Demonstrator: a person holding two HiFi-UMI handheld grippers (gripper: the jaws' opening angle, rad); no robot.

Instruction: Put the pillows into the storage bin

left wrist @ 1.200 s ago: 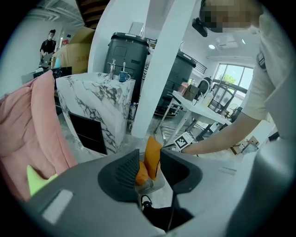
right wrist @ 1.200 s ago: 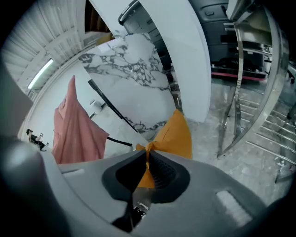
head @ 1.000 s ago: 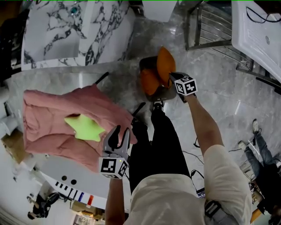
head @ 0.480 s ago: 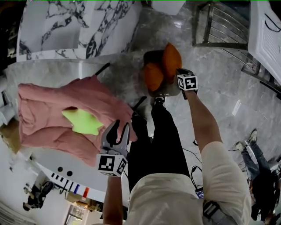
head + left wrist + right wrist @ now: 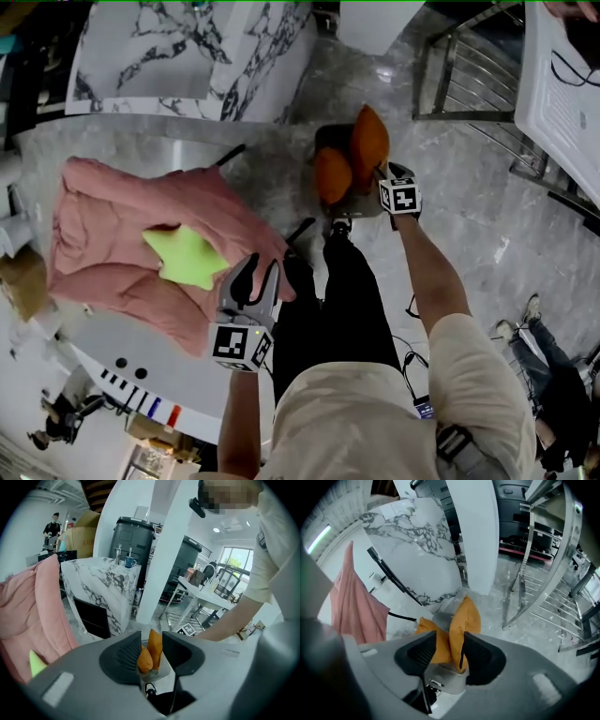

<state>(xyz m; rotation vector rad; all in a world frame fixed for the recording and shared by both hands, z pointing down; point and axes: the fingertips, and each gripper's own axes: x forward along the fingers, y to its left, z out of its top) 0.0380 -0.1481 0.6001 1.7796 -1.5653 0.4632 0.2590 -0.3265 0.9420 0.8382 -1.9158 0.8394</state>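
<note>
Seen from your head camera, looking steeply down: a grey storage bin (image 5: 324,139) stands on the marble floor just ahead of your feet. Two orange pillows are in it, both on edge. The taller orange pillow (image 5: 369,145) sticks up well above the rim, and the shorter orange pillow (image 5: 332,174) leans against its left side.

Your right gripper (image 5: 449,644) points down at the bin. Its jaws have just been opening and now stand apart. The edge of the taller orange pillow sits between them, but the pads do not appear to press on it, so that pillow looks released into the bin.

Your left gripper (image 5: 260,277) hovers with its jaws apart and nothing between them, at the near edge of a pink quilted blanket (image 5: 103,234) that lies on a round white table (image 5: 141,352) to your left. On the blanket lies a green star-shaped pillow (image 5: 185,258), well apart from the bin and untouched.

As a judgement, the task is well along: two pillows are stowed and the green star-shaped pillow is the one visibly left to carry over. No other loose pillow shows.
</note>
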